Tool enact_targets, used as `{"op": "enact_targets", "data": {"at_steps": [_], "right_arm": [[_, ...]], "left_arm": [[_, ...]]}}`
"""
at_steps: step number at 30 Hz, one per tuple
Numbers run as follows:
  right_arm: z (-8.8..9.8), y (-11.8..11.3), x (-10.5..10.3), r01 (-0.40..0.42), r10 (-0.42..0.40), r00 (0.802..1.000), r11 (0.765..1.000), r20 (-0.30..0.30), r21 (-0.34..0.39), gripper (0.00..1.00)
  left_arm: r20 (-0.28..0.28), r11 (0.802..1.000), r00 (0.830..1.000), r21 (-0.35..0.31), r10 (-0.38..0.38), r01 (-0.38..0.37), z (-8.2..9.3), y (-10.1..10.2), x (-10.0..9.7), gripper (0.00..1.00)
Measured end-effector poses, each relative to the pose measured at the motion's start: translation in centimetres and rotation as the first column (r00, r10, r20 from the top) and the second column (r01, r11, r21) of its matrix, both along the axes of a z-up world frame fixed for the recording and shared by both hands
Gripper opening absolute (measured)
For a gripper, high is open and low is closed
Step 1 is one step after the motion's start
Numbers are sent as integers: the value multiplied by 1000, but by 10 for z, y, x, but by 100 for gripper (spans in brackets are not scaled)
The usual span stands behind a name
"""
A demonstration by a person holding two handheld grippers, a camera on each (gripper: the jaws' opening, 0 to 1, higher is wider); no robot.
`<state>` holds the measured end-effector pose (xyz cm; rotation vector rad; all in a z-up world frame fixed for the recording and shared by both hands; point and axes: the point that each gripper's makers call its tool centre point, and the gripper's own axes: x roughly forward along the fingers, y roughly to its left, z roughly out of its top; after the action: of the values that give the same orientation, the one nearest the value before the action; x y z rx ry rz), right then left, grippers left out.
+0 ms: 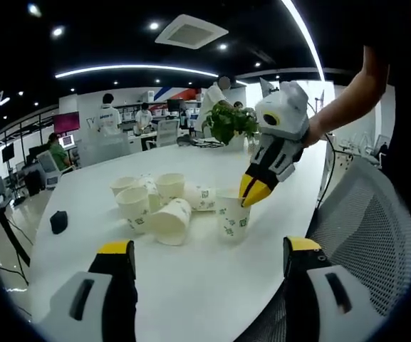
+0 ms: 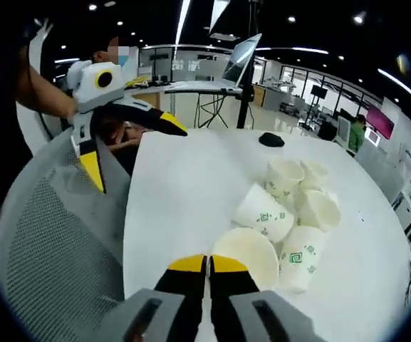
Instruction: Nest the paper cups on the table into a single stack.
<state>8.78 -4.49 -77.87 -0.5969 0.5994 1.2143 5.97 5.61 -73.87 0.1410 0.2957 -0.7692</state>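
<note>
Right gripper (image 1: pixel 253 191) jaws pressed together at upright paper cup (image 1: pixel 233 216) rim, possibly pinched, left gripper (image 2: pixel 130 153) jaws spread wide, remaining cups (image 2: pixel 290 206) clustered on white table (image 2: pixel 184 192).

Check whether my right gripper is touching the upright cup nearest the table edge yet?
Cannot tell. In the left gripper view the right gripper overlaps the rim of the upright cup; in the right gripper view its shut jaws cover that rim, so neither contact nor gap shows plainly.
</note>
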Motion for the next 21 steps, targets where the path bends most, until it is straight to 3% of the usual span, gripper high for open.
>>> {"op": "enact_targets", "data": {"at_steps": [6,21], "right_arm": [[-4,5,2,-33,34,999,999,41,-21,0],[-5,20,9,-46,47,998,999,47,-8,0]], "left_arm": [[-9,1000,1000,-11,6,-7,0,0,1,86],[-21,1000,1000,-19,10,-10,0,1,1,87]]}}
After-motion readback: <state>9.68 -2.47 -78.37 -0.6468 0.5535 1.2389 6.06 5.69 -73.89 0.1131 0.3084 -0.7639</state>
